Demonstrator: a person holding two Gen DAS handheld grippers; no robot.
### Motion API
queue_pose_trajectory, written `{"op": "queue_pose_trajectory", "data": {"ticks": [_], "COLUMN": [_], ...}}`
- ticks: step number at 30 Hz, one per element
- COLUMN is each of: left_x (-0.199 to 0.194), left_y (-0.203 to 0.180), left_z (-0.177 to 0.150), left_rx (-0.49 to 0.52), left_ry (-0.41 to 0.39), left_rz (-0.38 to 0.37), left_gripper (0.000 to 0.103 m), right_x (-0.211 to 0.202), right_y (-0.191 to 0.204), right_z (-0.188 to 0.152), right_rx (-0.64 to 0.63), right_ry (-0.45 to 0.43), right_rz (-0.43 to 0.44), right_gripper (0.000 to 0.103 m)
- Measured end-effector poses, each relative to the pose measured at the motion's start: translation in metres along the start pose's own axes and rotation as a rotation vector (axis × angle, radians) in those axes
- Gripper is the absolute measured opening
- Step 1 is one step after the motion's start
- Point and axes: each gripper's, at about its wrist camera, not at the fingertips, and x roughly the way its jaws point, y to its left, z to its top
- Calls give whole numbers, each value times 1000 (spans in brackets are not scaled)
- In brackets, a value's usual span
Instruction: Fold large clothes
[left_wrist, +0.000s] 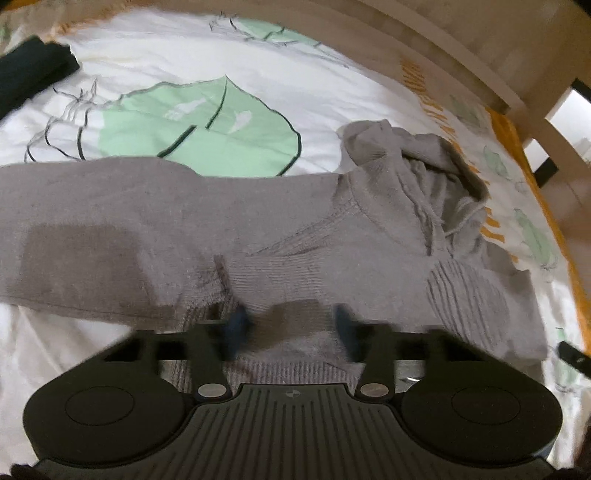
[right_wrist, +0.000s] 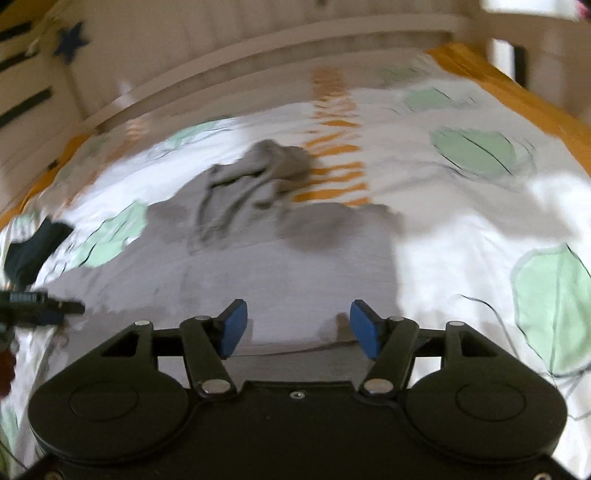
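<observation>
A grey hooded sweatshirt (left_wrist: 184, 221) lies spread on a white bed cover with green leaf prints (left_wrist: 207, 129). Its hood (left_wrist: 417, 173) is bunched at the right, and a ribbed cuff (left_wrist: 465, 291) lies near the front right. My left gripper (left_wrist: 291, 328) is open just above the ribbed hem, with blurred blue pads. In the right wrist view the sweatshirt (right_wrist: 258, 258) stretches away to its hood (right_wrist: 269, 166). My right gripper (right_wrist: 298, 328) is open and empty over the near edge of the grey cloth.
A dark folded garment (left_wrist: 29, 74) lies at the far left of the bed; it also shows in the right wrist view (right_wrist: 33, 251). A pale wooden bed frame (left_wrist: 461, 48) runs along the far side. The left gripper's tip (right_wrist: 40, 301) shows at the left edge.
</observation>
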Motion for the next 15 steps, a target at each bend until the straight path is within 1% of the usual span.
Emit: {"op": "queue_pose_trajectory", "data": {"ticks": [2,3,6,7,8,9,11,13,15], "left_x": [-2,-6,-33,-43,-49,-51,-50,-44,-38], "left_y": [-2,-2,-1,1,3,7,14,22,30], "left_z": [-1,0,9,14,17,21,22,21,21], "left_rx": [26,18,-12,-20,-30,-44,-74,-87,-116], "left_ry": [-32,-51,-177,-215,-235,-239,-231,-214,-185], "left_rz": [12,12,-17,-20,-26,-31,1,36,39], "left_gripper": [5,5,5,5,5,5,5,5,5], "right_x": [0,0,0,0,-1,-1,2,8,14], "right_y": [-13,-18,-31,-37,-42,-47,-55,-58,-56], "right_z": [5,8,14,16,17,17,18,17,14], "right_rx": [50,67,84,88,96,106,120,102,70], "right_ry": [-1,-7,-28,-30,-29,-25,-6,33,64], "right_rz": [-7,-14,-69,-100,-127,-152,-194,-228,-247], "right_gripper": [66,66,66,66,66,67,68,68,68]}}
